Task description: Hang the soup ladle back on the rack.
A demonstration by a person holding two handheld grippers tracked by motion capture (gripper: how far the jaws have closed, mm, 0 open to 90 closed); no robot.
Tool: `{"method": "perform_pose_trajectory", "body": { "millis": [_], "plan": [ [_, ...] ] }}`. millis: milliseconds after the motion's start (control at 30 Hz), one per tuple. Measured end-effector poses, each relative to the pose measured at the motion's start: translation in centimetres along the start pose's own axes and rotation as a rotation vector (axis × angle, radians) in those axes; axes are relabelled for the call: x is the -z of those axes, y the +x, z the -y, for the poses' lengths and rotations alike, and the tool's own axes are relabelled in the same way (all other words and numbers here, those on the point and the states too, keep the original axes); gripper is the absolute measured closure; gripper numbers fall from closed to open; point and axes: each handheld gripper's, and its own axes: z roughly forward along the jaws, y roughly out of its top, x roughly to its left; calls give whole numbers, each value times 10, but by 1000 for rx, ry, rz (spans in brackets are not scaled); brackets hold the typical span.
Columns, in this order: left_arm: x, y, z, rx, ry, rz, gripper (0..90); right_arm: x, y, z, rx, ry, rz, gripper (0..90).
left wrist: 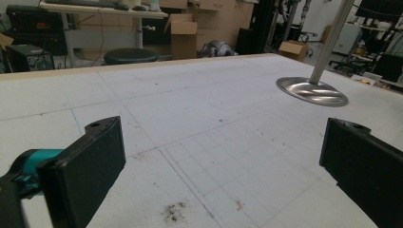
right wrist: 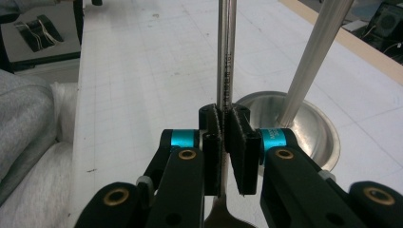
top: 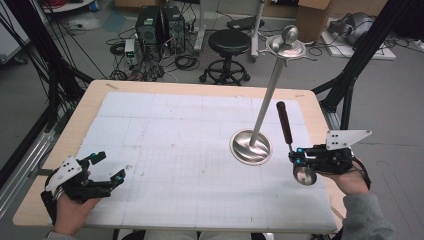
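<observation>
A metal ladle [top: 288,131] with a dark brown handle stands upright at the table's right side, bowl down, and my right gripper [top: 294,156] is shut on its thin steel shaft [right wrist: 226,57] just above the bowl. Just left of it a steel stand rises from a round dish base [top: 251,147] on a slanted pole [top: 269,90] to a small top dish with a ball. That base [right wrist: 304,124] lies just beyond my right jaws. My left gripper [top: 111,167] rests open near the table's front left corner, its pads [left wrist: 85,166] wide apart with bare board between them.
The white gridded board [top: 190,150] covers the wooden table [top: 90,100]. Beyond the far edge stand a black stool [top: 228,50], computer towers [top: 159,25] and tangled cables on the floor. Black frame legs [top: 360,55] flank the table.
</observation>
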Motion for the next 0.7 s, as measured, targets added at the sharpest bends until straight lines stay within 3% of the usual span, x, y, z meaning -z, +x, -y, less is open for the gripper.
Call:
{"method": "perform_pose_trajectory", "body": {
  "millis": [700],
  "plan": [
    [2,-1,0,-3,-3,-3,18,5,-4,-16,10,-20,15,843]
  ]
}}
